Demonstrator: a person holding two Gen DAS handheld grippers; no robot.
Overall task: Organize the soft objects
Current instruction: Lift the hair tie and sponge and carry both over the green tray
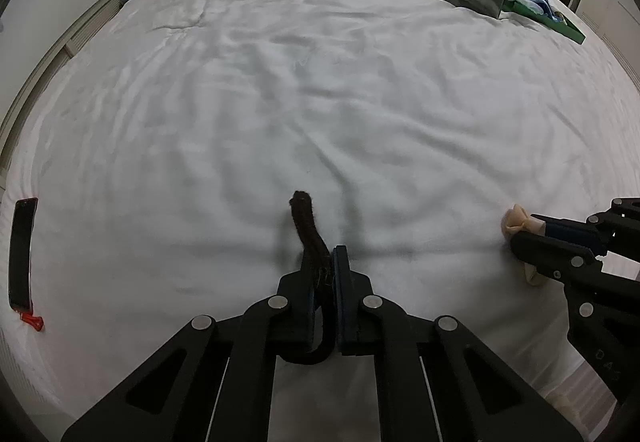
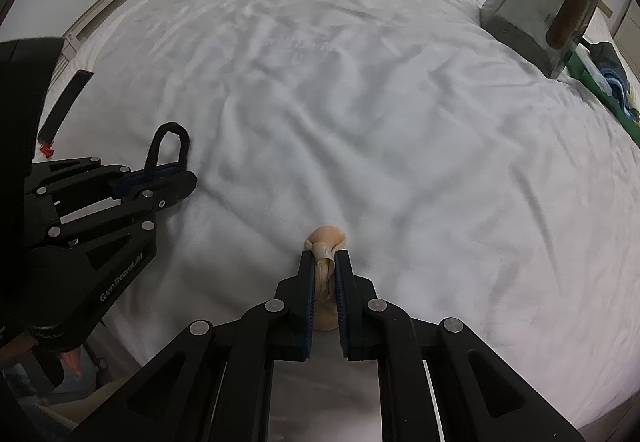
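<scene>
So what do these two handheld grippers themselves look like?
The left gripper and right gripper look alike: matte black scissor-like linkages with silver round pivot pins and blue pads lining the flat fingers. The left one's side carries white lettering. No cables or sleeves show.

Matt, wrinkled white cloth bedsheet (image 1: 320, 81); fuzzy dark band (image 1: 306, 226).

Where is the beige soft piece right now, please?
The beige soft piece is pinched in the right tongs just above the white bedsheet, near the bed's front edge; the left tongs are beside it.
</scene>
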